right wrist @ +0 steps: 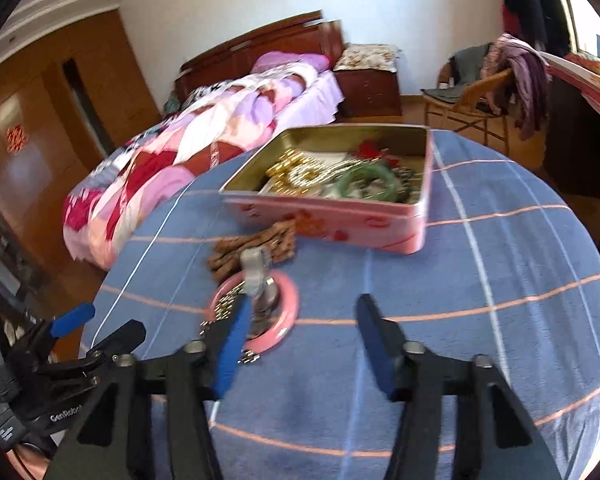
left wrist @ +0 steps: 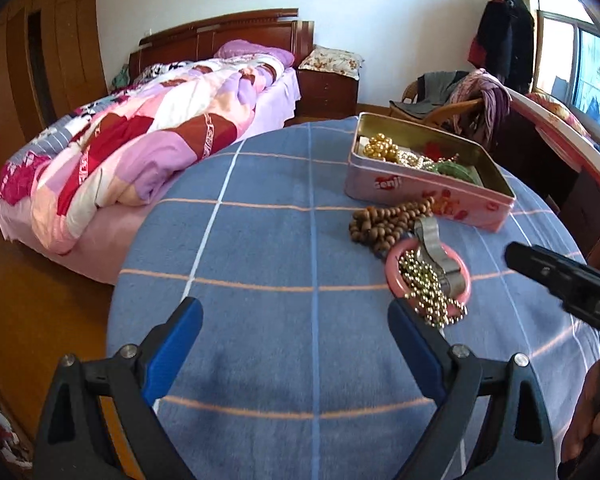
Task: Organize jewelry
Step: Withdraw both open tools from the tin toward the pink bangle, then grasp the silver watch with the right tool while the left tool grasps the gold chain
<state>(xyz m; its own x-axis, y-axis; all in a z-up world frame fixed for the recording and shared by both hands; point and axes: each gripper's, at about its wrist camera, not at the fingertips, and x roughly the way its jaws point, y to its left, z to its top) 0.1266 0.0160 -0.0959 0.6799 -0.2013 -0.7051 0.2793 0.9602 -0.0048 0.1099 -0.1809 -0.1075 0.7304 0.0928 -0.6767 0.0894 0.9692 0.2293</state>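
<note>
A pink tin box point(left wrist: 424, 192) point(right wrist: 340, 224) stands open on the blue checked table, holding gold beads point(left wrist: 382, 148), a green bangle point(right wrist: 368, 182) and other jewelry. In front of it lie a brown wooden bead string point(left wrist: 384, 222) point(right wrist: 256, 250), a pink bangle point(left wrist: 428, 276) point(right wrist: 284, 312), a silver watch band point(left wrist: 440, 260) point(right wrist: 258, 276) across it, and a gold bead chain point(left wrist: 428, 292) point(right wrist: 224, 308). My left gripper point(left wrist: 296, 320) is open and empty, left of the pile. My right gripper point(right wrist: 304, 316) is open and empty, its left finger over the pink bangle.
The table point(left wrist: 280, 240) is round with a blue cloth. A bed with a patchwork quilt point(left wrist: 140, 140) stands at the left beyond it. A chair with clothes point(left wrist: 460, 100) and a desk stand at the right. The other gripper's body point(left wrist: 572, 284) shows at the right edge.
</note>
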